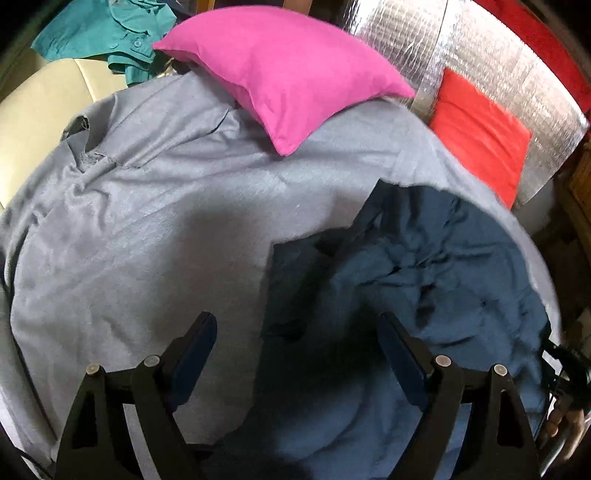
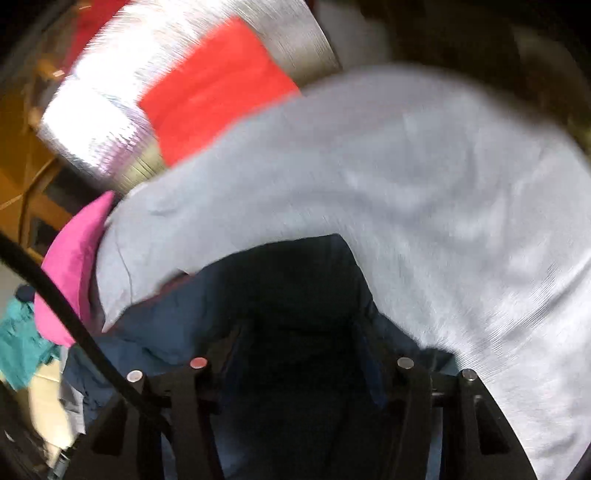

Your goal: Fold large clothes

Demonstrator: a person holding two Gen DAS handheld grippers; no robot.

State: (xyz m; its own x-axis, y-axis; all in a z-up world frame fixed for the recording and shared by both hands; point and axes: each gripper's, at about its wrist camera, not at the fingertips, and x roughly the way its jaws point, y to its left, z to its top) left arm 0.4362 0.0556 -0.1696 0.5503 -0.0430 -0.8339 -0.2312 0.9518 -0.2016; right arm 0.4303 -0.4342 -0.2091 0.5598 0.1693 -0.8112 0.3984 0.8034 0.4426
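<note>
A teal garment (image 1: 107,33) lies at eleven o'clock, a pink pillow (image 1: 280,81) at twelve, a red cushion (image 1: 480,136) at two. The left tongs (image 1: 295,336) gape wide over the grey sheet (image 1: 147,221), gripping nothing. The dark blue garment (image 1: 424,266) lies crumpled at four o'clock. It sits between the right tongs (image 2: 299,332); whether they grip it I cannot tell.

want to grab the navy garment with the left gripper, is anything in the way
Nothing visible. The left gripper hangs open directly over the navy garment, which lies crumpled on the grey cover. The pink pillow sits well beyond it.
</note>
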